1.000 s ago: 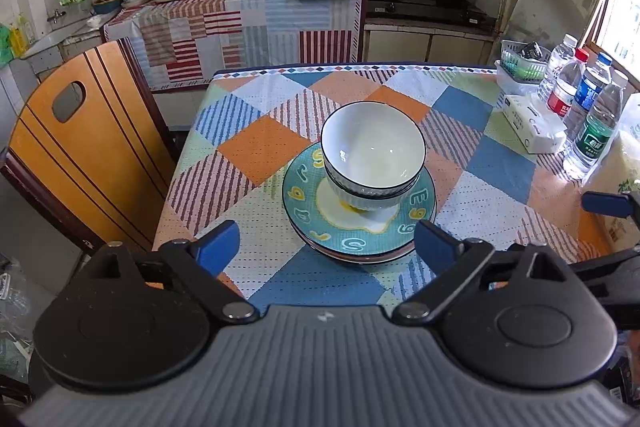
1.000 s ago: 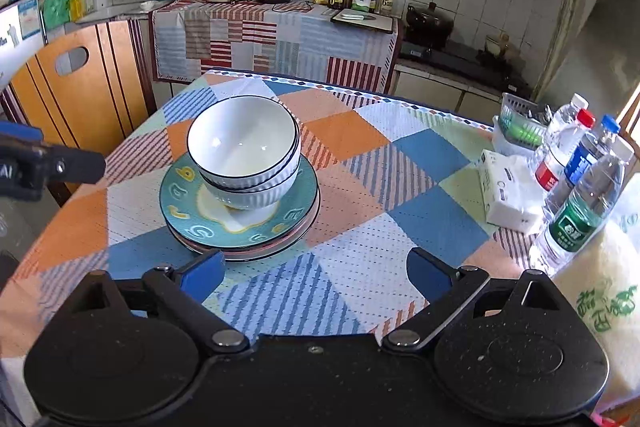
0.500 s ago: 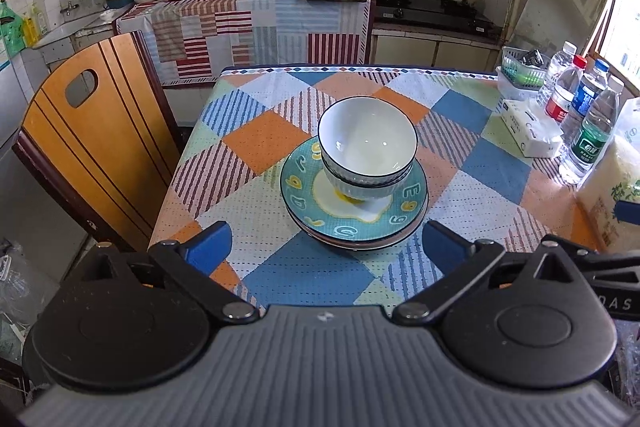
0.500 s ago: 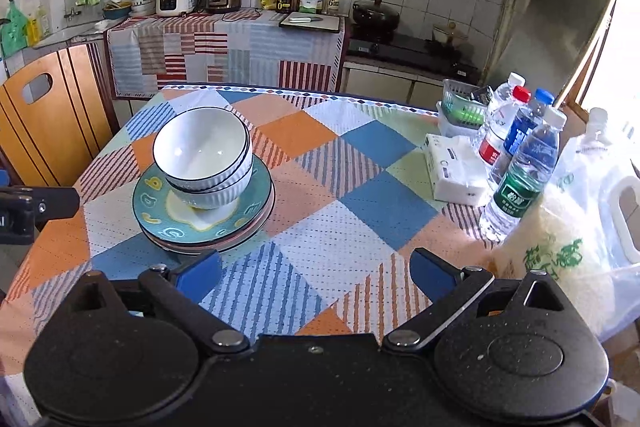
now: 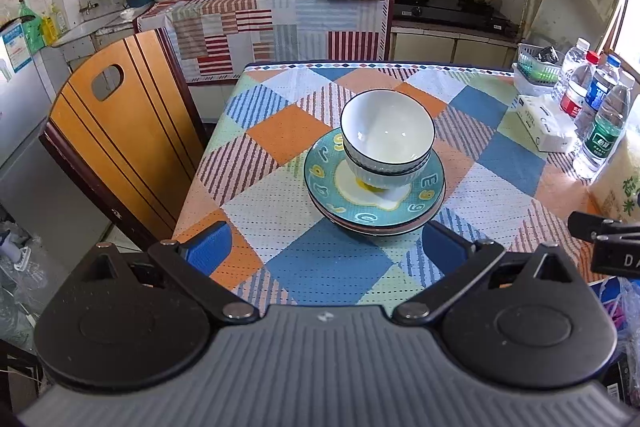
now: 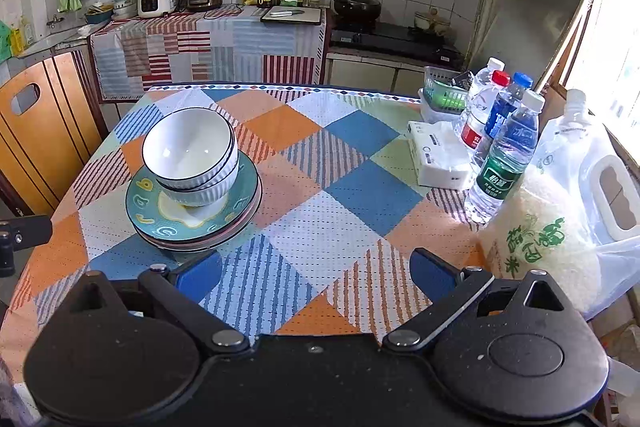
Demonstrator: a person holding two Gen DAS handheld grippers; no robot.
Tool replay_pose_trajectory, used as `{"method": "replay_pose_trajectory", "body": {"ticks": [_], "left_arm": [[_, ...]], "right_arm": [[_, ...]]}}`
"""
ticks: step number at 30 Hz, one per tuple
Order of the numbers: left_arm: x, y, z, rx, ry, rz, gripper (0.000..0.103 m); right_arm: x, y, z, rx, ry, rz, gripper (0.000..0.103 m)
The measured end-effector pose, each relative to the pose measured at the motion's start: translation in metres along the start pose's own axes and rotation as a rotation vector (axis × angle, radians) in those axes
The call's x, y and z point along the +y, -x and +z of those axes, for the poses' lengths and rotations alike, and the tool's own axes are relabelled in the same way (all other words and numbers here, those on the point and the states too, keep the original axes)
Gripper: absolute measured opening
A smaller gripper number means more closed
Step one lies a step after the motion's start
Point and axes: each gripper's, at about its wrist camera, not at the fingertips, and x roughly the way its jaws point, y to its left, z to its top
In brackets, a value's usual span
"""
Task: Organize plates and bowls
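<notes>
Two white bowls with dark rims [image 5: 386, 135] sit nested on a stack of plates; the top plate is teal with yellow letters [image 5: 320, 171]. The stack stands on the checked tablecloth [image 5: 280, 131]. In the right wrist view the bowls [image 6: 188, 147] and plates [image 6: 148, 203] lie at the left. My left gripper [image 5: 326, 247] is open and empty, held back above the table's near edge, short of the stack. My right gripper [image 6: 316, 273] is open and empty, right of the stack, above the near edge.
A wooden chair [image 5: 116, 131] stands at the table's left. Water bottles [image 6: 504, 147], a tissue pack [image 6: 440, 159], a green basket [image 6: 444, 95] and a bag of rice [image 6: 536, 235] line the right side. A kitchen counter [image 5: 260, 11] is behind.
Both grippers have drawn back and up from the stack, which now looks smaller and farther. The bowls and plates have not moved. Both grippers stay open.
</notes>
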Motion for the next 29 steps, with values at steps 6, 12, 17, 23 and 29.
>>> {"method": "replay_pose_trajectory", "body": {"ticks": [6,12,17,23,29], "left_arm": [[-0.003,0.011,0.003,-0.006,0.003,-0.022,0.103],[-0.008,0.011,0.004,0.008,-0.008,-0.017,0.103],[-0.011,0.006,0.001,0.028,-0.017,0.004,0.103],[-0.009,0.008,0.000,0.022,-0.007,-0.001,0.103],[-0.009,0.009,0.001,0.019,-0.003,0.002,0.103]], "right_arm": [[-0.001,0.009,0.003,-0.009,-0.012,-0.004,0.101],[-0.001,0.012,0.002,-0.012,-0.022,-0.001,0.101],[0.000,0.010,0.001,0.002,-0.022,0.002,0.101],[0.002,0.009,-0.002,0.009,-0.021,0.004,0.101],[0.001,0.007,-0.004,0.022,-0.032,0.022,0.101]]}}
